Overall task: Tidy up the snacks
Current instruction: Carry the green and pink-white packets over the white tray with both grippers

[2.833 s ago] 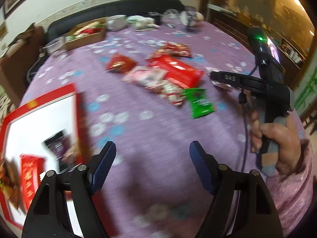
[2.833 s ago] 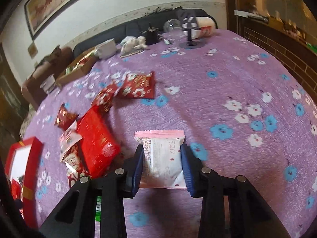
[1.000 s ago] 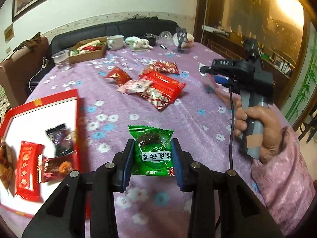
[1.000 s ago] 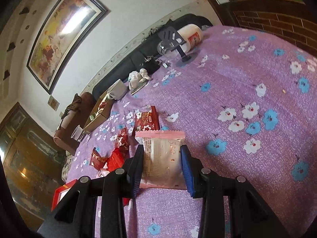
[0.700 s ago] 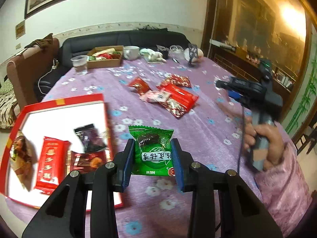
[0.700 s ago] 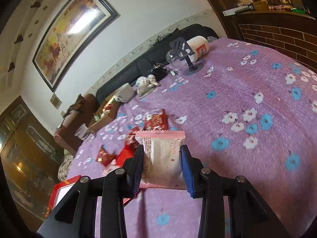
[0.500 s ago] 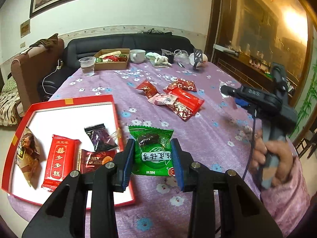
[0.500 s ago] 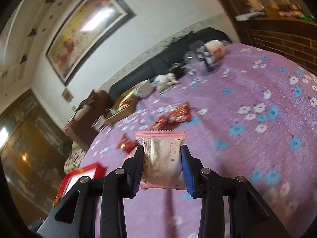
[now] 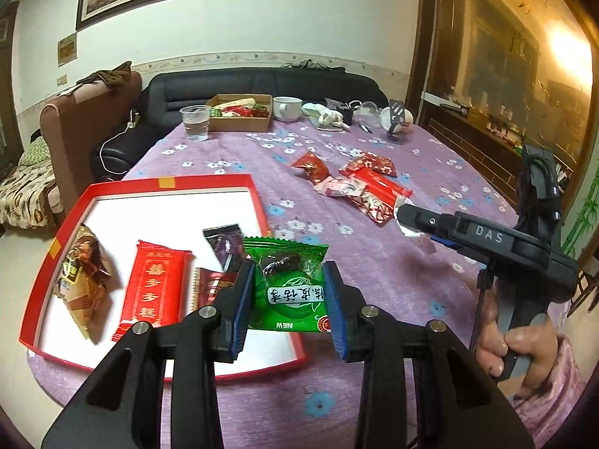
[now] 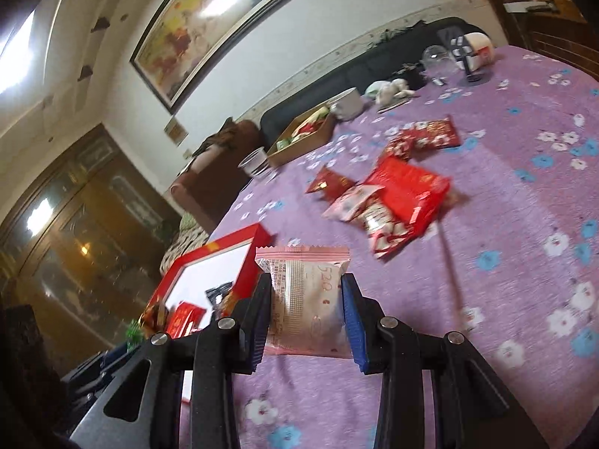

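My left gripper (image 9: 289, 295) is shut on a green snack packet (image 9: 288, 286), held above the near right corner of the red box (image 9: 164, 180). Inside the box lie a brown packet (image 9: 84, 277), a red bar (image 9: 153, 288), a dark purple packet (image 9: 224, 241) and a dark red one (image 9: 211, 284). My right gripper (image 10: 305, 308) is shut on a pink-edged white packet (image 10: 305, 299), in the air over the table, right of the red box (image 10: 224, 249). A pile of red and pink snacks (image 9: 359, 191) lies mid-table; the pile (image 10: 389, 194) also shows in the right wrist view.
The table wears a purple flowered cloth (image 9: 374, 262). At its far end stand a cardboard box of snacks (image 9: 239, 112), a plastic cup (image 9: 194, 123), a white mug (image 9: 286, 108) and a phone stand (image 9: 395, 119). A hand (image 9: 513, 344) holds the right gripper's handle. A black sofa (image 9: 262, 82) lies behind.
Both grippers have carried their packets leftward toward the red box. The box now sits fully in the left view, and it has come into the right view.
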Available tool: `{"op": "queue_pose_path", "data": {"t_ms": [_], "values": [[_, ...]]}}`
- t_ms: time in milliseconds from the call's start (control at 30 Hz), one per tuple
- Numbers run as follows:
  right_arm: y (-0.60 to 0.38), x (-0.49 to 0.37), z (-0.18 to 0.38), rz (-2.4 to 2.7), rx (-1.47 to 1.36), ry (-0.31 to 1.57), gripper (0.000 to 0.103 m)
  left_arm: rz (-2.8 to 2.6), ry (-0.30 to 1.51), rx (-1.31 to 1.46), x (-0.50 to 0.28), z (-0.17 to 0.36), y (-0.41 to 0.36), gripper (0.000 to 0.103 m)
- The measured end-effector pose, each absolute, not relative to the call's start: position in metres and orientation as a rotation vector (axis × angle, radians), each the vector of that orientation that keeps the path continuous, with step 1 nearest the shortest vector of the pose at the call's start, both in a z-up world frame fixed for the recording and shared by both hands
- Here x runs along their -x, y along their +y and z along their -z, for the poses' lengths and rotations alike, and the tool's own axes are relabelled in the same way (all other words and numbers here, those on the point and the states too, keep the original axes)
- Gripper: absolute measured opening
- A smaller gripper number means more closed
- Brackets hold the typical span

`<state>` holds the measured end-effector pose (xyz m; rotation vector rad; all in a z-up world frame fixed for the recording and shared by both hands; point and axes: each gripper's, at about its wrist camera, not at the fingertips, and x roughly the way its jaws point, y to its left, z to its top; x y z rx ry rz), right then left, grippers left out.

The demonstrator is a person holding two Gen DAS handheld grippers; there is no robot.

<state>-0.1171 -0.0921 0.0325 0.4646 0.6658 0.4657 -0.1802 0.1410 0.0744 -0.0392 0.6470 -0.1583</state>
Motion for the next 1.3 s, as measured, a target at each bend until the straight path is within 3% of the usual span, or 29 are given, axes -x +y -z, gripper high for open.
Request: {"op": "queue_pose_path", "data": {"t_ms": [1300], "values": [[0.054,0.130,-0.049,-0.675,-0.292,0.727,0.036,0.024,0.646,0.187,0.183,-0.058,0.248,0.034]]}}
